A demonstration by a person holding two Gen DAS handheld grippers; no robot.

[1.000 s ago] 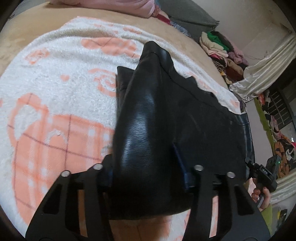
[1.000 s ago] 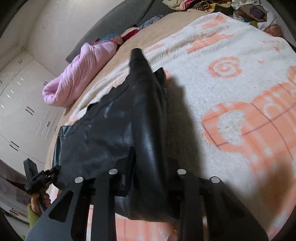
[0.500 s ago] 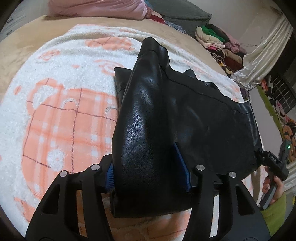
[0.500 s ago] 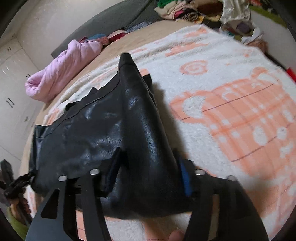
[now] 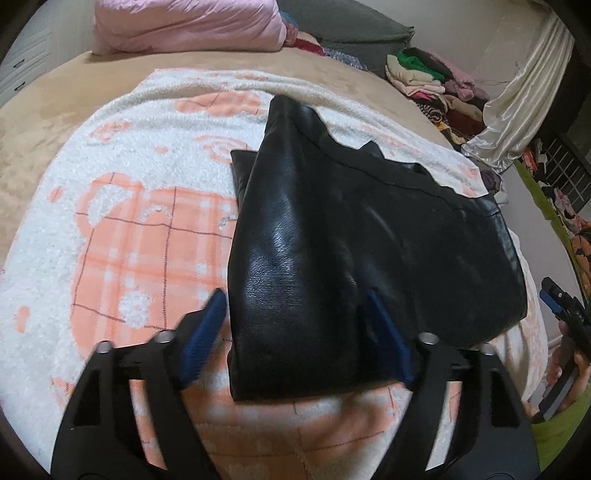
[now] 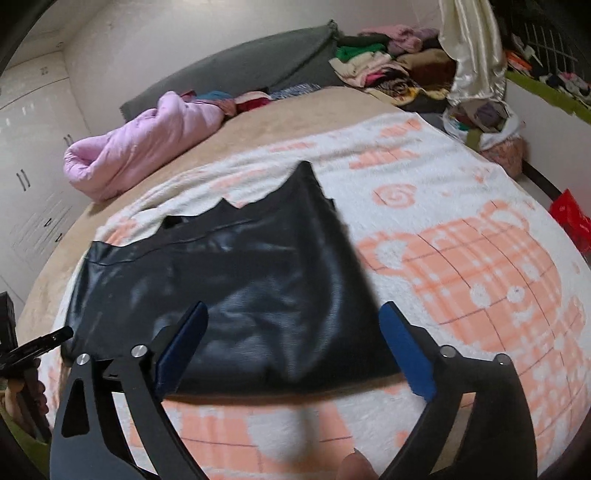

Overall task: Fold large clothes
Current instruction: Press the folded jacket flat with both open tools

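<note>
The black shiny leather garment (image 5: 332, 236) lies folded flat on the white-and-orange fleece blanket (image 5: 129, 229) covering the bed; both the left gripper (image 5: 295, 343) and right gripper (image 6: 295, 350) have just been opening, jaws spread, pinching nothing, releasing the laid-down fold

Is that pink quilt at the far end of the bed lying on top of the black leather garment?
No, the pink quilt lies apart from the black leather garment, with bare bed between them.

Black leather garment (image 5: 332, 236): smooth, glossy sheen. White-and-orange fleece blanket (image 5: 140, 236): fuzzy, matt. Pink quilted duvet (image 5: 184, 26): satiny cloth.
</note>
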